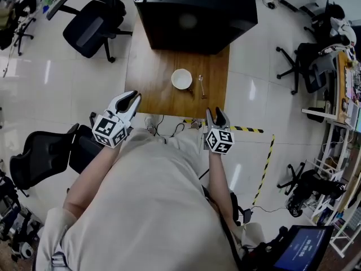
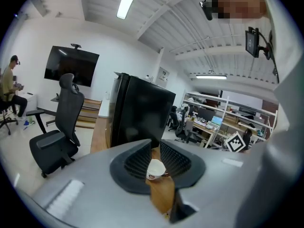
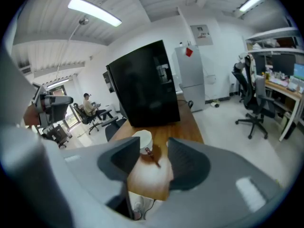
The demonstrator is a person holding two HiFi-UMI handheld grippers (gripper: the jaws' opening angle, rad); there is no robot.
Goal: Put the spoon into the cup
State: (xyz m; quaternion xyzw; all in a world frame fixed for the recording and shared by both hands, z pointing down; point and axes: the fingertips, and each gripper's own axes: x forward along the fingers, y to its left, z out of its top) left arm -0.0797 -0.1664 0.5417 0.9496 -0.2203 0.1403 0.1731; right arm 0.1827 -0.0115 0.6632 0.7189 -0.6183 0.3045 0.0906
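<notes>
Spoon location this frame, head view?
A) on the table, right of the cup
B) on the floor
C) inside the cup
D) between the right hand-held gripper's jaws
A: the spoon lies flat on the wooden table just right of the white cup, apart from it, while the right hand-held gripper is open and empty at the table's near edge.

A large black cabinet (image 1: pixel 197 16) stands at the far end of the wooden desk (image 1: pixel 149 75). A black office chair (image 1: pixel 90 24) sits left of the desk; striped floor tape (image 1: pixel 248 130) runs by its near right corner.
</notes>
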